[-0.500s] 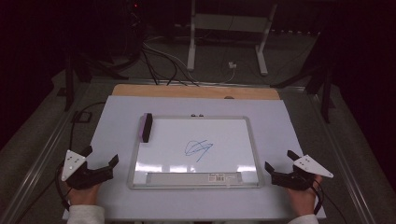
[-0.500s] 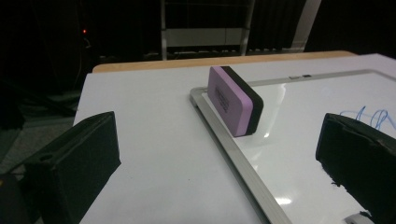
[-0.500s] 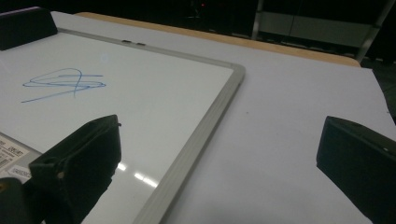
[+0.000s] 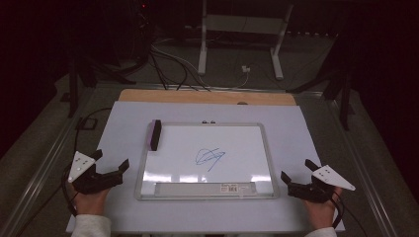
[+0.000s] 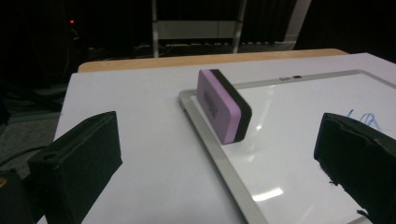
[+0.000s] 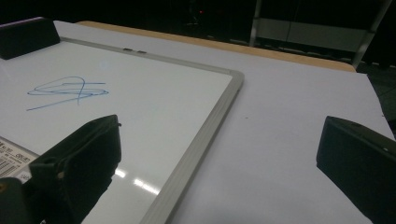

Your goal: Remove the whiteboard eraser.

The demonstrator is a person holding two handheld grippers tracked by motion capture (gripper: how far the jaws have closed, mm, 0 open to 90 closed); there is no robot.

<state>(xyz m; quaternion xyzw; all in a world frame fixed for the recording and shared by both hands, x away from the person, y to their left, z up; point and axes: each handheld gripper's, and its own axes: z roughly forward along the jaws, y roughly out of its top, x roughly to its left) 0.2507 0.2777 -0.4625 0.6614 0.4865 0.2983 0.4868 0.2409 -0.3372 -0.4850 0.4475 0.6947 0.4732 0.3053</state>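
Note:
A framed whiteboard (image 4: 267, 148) lies flat on the white table top, with a blue scribble (image 4: 209, 157) near its middle. A pink and black eraser (image 4: 155, 134) stands on edge at the board's left rim; the left gripper view has the eraser (image 5: 222, 106) just ahead. My left gripper (image 4: 109, 163) rests open left of the board, nothing between its jaws. My right gripper (image 4: 296, 172) rests open right of the board, also empty. The right gripper view looks across the scribble (image 6: 67, 91) and the board's frame (image 6: 205, 128).
A white sheet (image 4: 128, 118) covers the table, with a strip of wood (image 4: 207, 97) at its far edge. A barcode label strip (image 4: 205, 187) runs along the board's near edge. Cables and a metal stand (image 4: 239, 39) sit on the dark floor beyond.

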